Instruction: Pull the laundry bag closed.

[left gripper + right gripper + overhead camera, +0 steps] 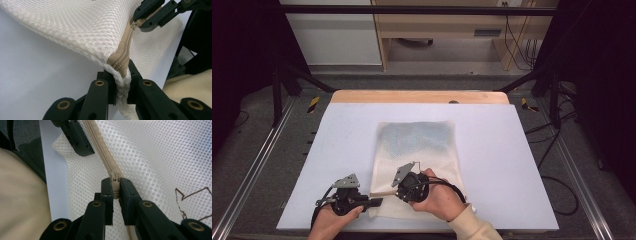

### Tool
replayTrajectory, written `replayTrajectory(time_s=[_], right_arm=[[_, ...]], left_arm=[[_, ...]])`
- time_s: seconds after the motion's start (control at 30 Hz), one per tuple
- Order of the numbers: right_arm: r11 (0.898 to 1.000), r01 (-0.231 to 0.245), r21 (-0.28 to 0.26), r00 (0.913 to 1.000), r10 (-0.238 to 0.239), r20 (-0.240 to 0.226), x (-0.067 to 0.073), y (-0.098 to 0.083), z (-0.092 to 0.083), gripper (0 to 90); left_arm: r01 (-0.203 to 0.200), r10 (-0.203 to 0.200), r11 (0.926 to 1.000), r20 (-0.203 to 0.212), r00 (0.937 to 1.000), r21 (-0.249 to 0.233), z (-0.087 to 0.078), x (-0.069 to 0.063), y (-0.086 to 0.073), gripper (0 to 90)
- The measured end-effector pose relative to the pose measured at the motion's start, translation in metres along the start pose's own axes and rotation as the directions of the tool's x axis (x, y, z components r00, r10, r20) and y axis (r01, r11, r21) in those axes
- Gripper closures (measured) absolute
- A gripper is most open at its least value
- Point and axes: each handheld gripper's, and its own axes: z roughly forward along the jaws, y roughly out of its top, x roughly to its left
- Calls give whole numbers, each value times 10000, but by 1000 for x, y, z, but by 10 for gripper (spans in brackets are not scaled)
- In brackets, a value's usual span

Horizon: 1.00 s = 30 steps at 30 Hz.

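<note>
The mesh bag (417,165) lies on the table (337,150), reaching its near edge. The left gripper (121,86) pinches the bag's near corner at the zip's (125,50) end, anchoring it, while the right gripper (114,192) clamps the slider (114,179), likely to run it along.

Even overhead light falls on the pale table (492,150), which reads bright without glare, while the surroundings at both sides of the high view sink into near black. Shadows under the hands are soft and short. The high view is slightly soft and low in detail. In both gripper views the mesh weave is sharp mid-frame; the nearest black parts at the bottom edge blur.
</note>
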Motion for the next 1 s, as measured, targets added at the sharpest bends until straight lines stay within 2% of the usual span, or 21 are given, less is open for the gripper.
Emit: replayTrajectory(time_s=[0.17, 0.5, 1.0], right_arm=[[9999, -27, -126, 10000, 27, -44, 0, -1, -1, 822], [10000, -58, 13, 10000, 58, 27, -1, -5, -4, 822], [9997, -242, -88, 9997, 243, 71, -3, -13, -8, 822]], left_arm=[[1, -1, 10000, 38, 10000, 0, 0, 0, 0, 828], [-7, 7, 10000, 14, 10000, -5, 0, 0, 0, 828], [-91, 90, 9999, 72, 9999, 76, 3, -1, 1, 827]])
